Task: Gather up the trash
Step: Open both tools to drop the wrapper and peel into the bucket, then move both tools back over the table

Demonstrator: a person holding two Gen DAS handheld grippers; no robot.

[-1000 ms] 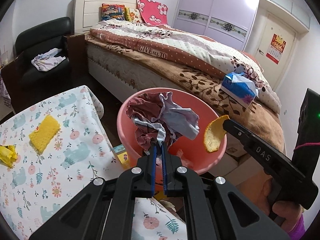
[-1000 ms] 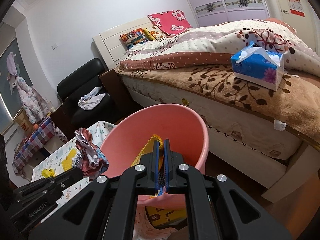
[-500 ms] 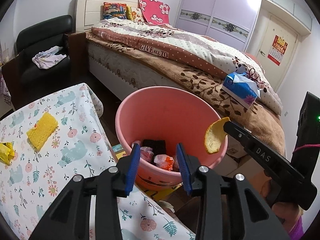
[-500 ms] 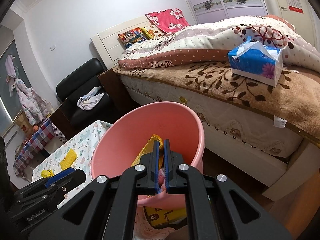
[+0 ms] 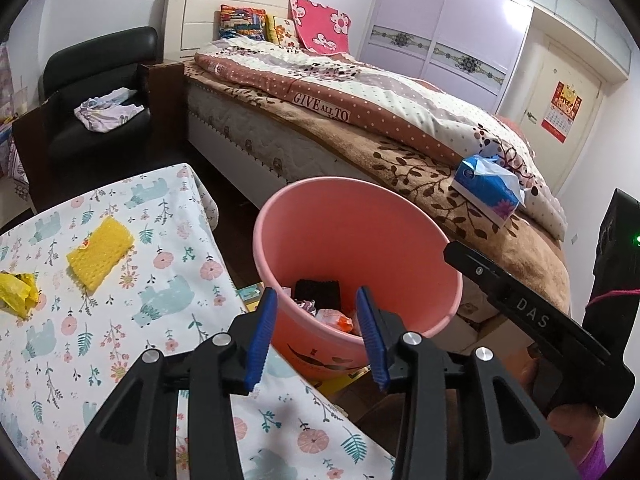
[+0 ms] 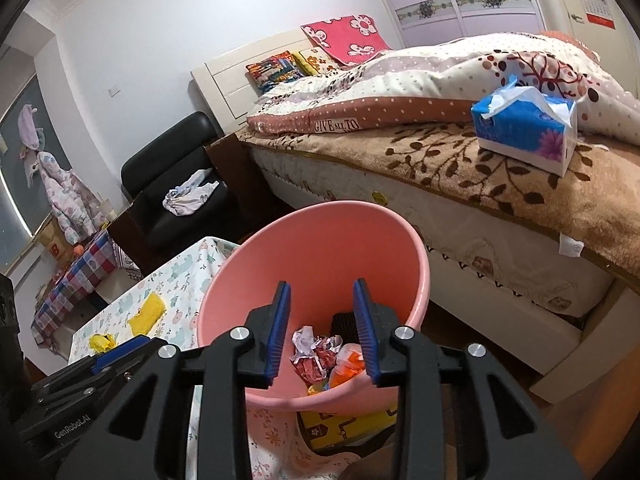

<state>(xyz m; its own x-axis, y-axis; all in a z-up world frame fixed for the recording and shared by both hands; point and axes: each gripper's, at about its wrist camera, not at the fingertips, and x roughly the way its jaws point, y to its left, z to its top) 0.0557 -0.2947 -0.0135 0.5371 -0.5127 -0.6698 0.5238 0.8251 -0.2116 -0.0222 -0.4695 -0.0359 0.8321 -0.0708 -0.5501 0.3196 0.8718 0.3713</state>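
— Two hand-held grippers are seen; how is the left hand-held gripper [image 5: 316,324] set?

— It is spread wide, with nothing held between its blue pads [image 5: 260,334]. It is poised over the near rim of the pink bucket [image 5: 304,200], at the edge of the floral tabletop [image 5: 120,320].

— What is left on the tabletop?

— A crumpled yellow wrapper [image 5: 16,290] is seen at the far left, and a yellow sponge [image 5: 100,254] lies just to its right. Both are well apart from the left hand-held gripper, off to its left.

— And inside the bucket?

— Crumpled trash is gathered at the bottom: a red-and-white wrapper [image 6: 316,354], an orange wrapper [image 6: 346,364] beside it, and a dark block [image 5: 318,290] behind them. These are seen through the gap of each gripper, below the fingertips and not touched.

— How is the right hand-held gripper [image 6: 322,328] set?

— It is likewise released, its fingers held wide apart and empty above the bucket's mouth. A blue tissue box [image 6: 524,130] is seen farther right, resting on the bed [image 6: 460,168].
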